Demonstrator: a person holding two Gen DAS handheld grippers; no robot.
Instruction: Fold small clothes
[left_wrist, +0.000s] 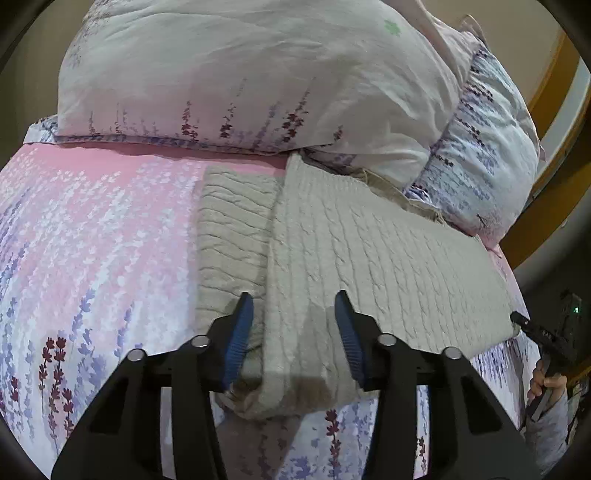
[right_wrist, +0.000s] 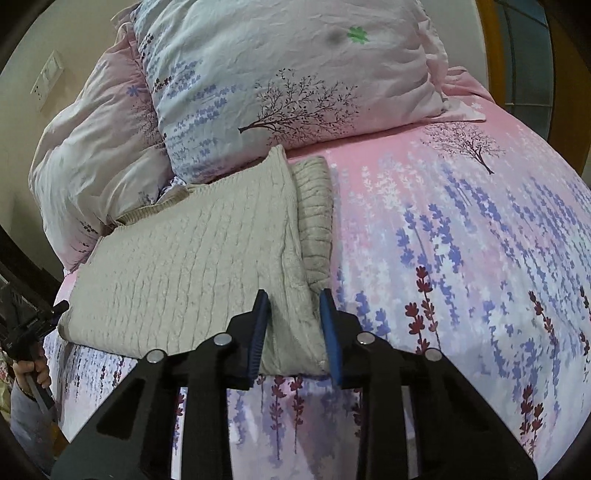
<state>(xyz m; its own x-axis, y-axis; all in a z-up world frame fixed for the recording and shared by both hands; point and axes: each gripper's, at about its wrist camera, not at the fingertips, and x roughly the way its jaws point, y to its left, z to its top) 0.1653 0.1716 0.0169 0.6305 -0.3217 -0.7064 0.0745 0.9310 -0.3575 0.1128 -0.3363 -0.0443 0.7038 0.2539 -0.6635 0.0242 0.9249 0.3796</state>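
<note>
Left gripper (left_wrist: 293, 332), jaws apart, straddles the near hem of the beige knit sweater (left_wrist: 354, 251), pads not pressing. Sweater lies flat on the floral bedsheet (left_wrist: 92, 229), long axis running away toward the pillows (left_wrist: 236, 74). Right gripper (right_wrist: 293, 332), nearer together, brackets the same hem's right corner; a firm pinch I cannot confirm.

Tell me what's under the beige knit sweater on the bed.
The beige knit sweater lies on the pink floral bedsheet, its ribbed part tucked under a folded layer. Anything else beneath is covered.
</note>
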